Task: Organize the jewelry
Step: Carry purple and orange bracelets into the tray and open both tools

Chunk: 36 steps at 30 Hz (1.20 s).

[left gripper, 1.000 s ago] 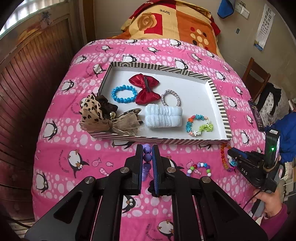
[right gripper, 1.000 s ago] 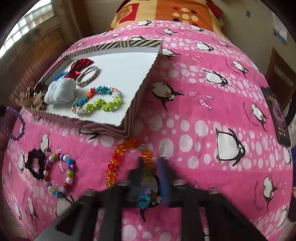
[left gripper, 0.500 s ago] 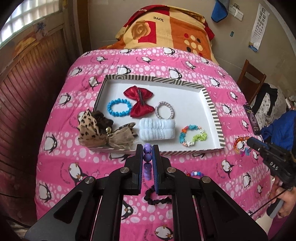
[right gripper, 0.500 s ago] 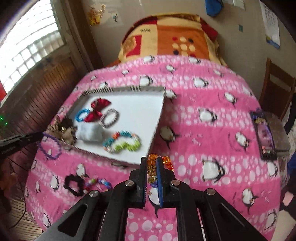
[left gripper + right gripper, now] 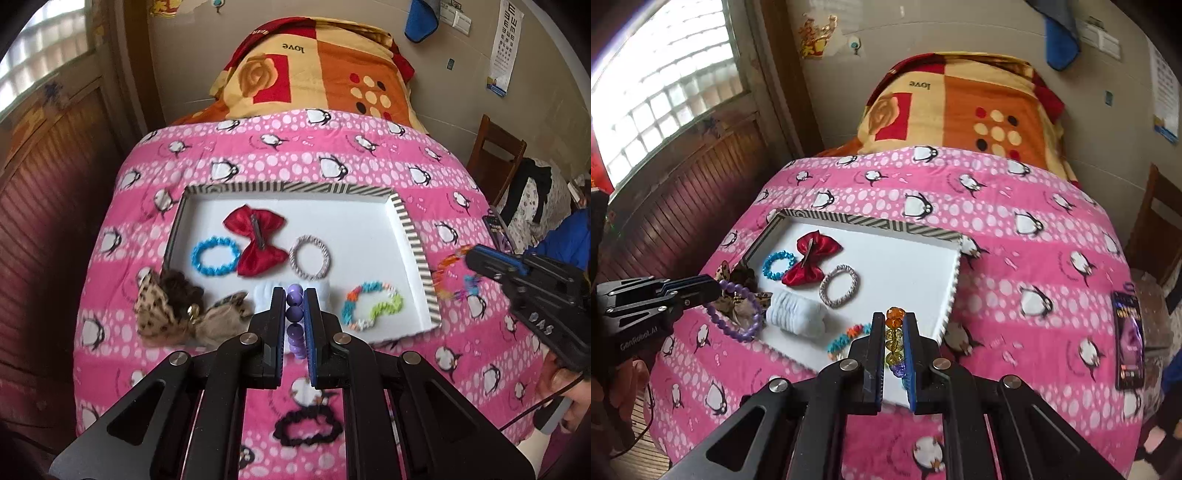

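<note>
A white tray with a striped rim point(image 5: 413, 236) point(image 5: 955, 280) lies on the pink penguin blanket. It holds a red bow point(image 5: 256, 242), a blue bracelet point(image 5: 214, 256), a silver ring bracelet point(image 5: 309, 256), a white scrunchie point(image 5: 796, 314) and a multicolour bracelet point(image 5: 371, 304). My left gripper point(image 5: 294, 295) is shut on a purple bead bracelet point(image 5: 294, 321) point(image 5: 738, 310), held above the tray's near edge. My right gripper point(image 5: 894, 319) is shut on an orange bead bracelet point(image 5: 894, 332) point(image 5: 448, 273), held above the tray's right side.
A leopard-print bow point(image 5: 173, 310) lies at the tray's near left corner. A black scrunchie point(image 5: 308, 424) lies on the blanket in front of the tray. A folded orange quilt point(image 5: 317, 74) sits at the bed's head. A phone point(image 5: 1128, 339) lies at the right; a wooden chair point(image 5: 495, 147) stands beyond.
Both grippers have lifted their bracelets off the blanket and risen. The right gripper took hold of the orange bracelet and swung up toward the tray's right side.
</note>
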{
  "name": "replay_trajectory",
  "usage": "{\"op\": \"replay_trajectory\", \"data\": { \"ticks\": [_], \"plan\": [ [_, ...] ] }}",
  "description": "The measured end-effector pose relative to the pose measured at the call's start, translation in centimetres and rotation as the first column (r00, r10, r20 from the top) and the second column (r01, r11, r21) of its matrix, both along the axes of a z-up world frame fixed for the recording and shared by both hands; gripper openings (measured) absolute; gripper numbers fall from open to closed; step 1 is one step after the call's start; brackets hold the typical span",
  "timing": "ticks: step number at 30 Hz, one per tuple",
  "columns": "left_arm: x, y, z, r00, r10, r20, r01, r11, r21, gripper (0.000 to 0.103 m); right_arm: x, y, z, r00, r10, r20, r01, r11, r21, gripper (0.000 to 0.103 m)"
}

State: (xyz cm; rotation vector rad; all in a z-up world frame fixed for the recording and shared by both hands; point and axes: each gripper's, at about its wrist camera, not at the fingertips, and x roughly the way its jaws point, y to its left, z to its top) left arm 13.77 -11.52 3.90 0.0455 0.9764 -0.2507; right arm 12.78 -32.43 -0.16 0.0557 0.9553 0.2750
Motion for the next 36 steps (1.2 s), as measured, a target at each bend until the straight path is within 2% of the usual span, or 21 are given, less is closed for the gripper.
{"op": "replay_trajectory", "data": {
  "ticks": [6,11,19,21,25,28,36],
  "plan": [
    [2.6,-2.4,-0.3,1.000,-0.023,-0.005,0.023,1.000,0.013,0.008,3.9,0.7,-1.6,0.999,0.011,-0.034,-0.010,1.000,0.014,0.008],
    [5.1,-4.7,-1.5,0.998,-0.039,-0.040,0.040,0.999,0.015,0.008,7.4,1.0,-3.9,0.997,0.013,-0.074,-0.009,0.999,0.044,0.008],
    [8.7,-8.2,-4.3,0.990,-0.063,-0.122,0.059,0.997,-0.043,0.008,12.6,0.0,-7.0,0.991,0.002,-0.130,0.016,0.991,0.136,0.008],
    [9.6,-8.2,-5.2,0.989,-0.049,-0.138,0.043,0.998,-0.044,0.008,13.7,-0.4,-7.8,0.990,-0.016,-0.141,0.033,0.992,0.119,0.008],
    [11.4,-6.8,-8.2,0.974,0.011,-0.226,-0.018,0.999,-0.033,0.008,15.4,-1.8,-10.6,0.975,-0.081,-0.206,0.096,0.993,0.063,0.008],
    [11.8,-5.9,-9.7,0.966,0.046,-0.253,-0.048,0.999,-0.004,0.008,15.6,-2.1,-11.7,0.972,-0.078,-0.221,0.090,0.995,0.047,0.008],
    [11.3,-5.8,-10.9,0.961,0.056,-0.269,-0.054,0.998,0.013,0.008,15.9,-0.6,-12.5,0.972,-0.041,-0.230,0.052,0.998,0.041,0.008]
  ]
}}
